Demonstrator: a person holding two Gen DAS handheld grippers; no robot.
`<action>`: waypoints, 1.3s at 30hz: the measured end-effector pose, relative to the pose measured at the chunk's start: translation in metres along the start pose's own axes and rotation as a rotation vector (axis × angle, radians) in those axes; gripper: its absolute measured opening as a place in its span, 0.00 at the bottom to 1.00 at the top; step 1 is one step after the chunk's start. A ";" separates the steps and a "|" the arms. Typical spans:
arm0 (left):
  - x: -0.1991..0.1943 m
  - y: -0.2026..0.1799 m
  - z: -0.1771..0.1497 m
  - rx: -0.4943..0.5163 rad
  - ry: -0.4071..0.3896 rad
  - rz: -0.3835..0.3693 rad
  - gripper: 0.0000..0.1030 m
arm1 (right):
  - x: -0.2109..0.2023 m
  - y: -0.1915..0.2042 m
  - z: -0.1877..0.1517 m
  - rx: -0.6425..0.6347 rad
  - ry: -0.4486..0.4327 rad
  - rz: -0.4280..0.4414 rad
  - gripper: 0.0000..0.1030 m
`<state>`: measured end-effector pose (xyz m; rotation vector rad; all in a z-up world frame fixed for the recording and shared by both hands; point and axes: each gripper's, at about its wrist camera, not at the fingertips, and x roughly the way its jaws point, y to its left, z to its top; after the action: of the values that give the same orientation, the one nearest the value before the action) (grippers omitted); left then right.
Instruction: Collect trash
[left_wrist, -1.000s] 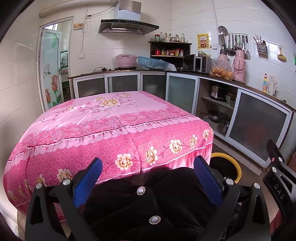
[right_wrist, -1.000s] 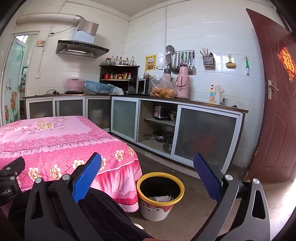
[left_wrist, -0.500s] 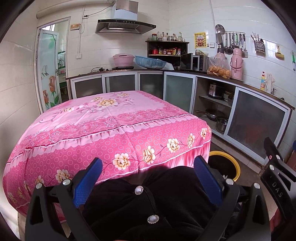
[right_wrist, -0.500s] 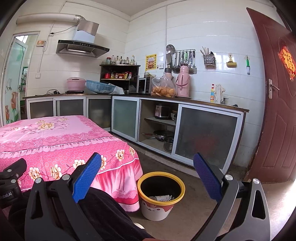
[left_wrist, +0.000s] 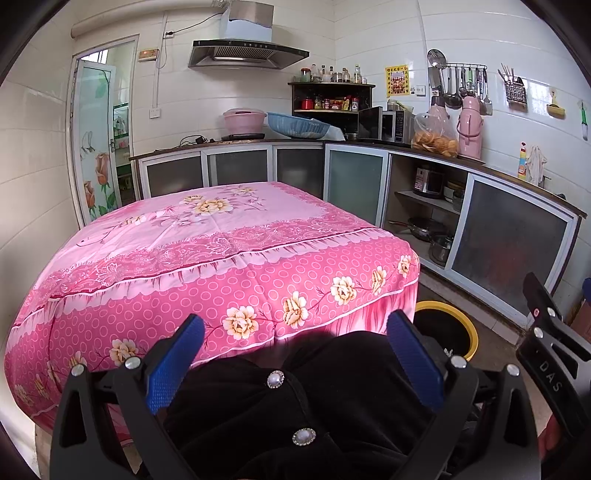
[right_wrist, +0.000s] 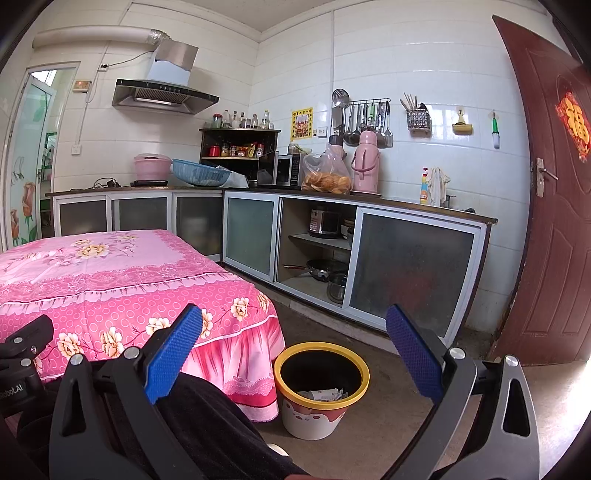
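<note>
Table: pink floral-clothed table (left_wrist: 229, 236) — no litter visible on top.
Bin: yellow-rimmed white plastic bin (right_wrist: 321, 391) beside it, crumpled paper inside.
Grippers: left gripper (left_wrist: 293, 354) and right gripper (right_wrist: 293, 350) spread, empty — scan floor before reaching.

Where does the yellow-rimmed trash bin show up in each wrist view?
Left wrist: trash bin at lower right, mostly hidden behind the table corner and the tool's blue finger.
Right wrist: trash bin at lower centre, in full, paper inside.
Shared landmark: pink floral tablecloth, beside it.
</note>
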<state>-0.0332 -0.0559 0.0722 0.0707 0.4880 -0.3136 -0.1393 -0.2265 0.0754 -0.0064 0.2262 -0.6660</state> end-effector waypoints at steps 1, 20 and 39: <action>0.000 0.000 0.000 0.001 0.001 -0.002 0.93 | 0.000 0.000 0.000 0.000 0.001 0.000 0.92; 0.000 -0.001 -0.001 0.004 0.006 -0.017 0.93 | 0.001 0.001 -0.001 0.002 0.001 -0.002 0.92; 0.001 0.000 0.001 0.016 0.007 -0.026 0.93 | 0.001 -0.001 0.000 0.006 0.001 -0.004 0.92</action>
<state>-0.0325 -0.0566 0.0724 0.0809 0.4939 -0.3424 -0.1391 -0.2278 0.0750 -0.0006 0.2257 -0.6704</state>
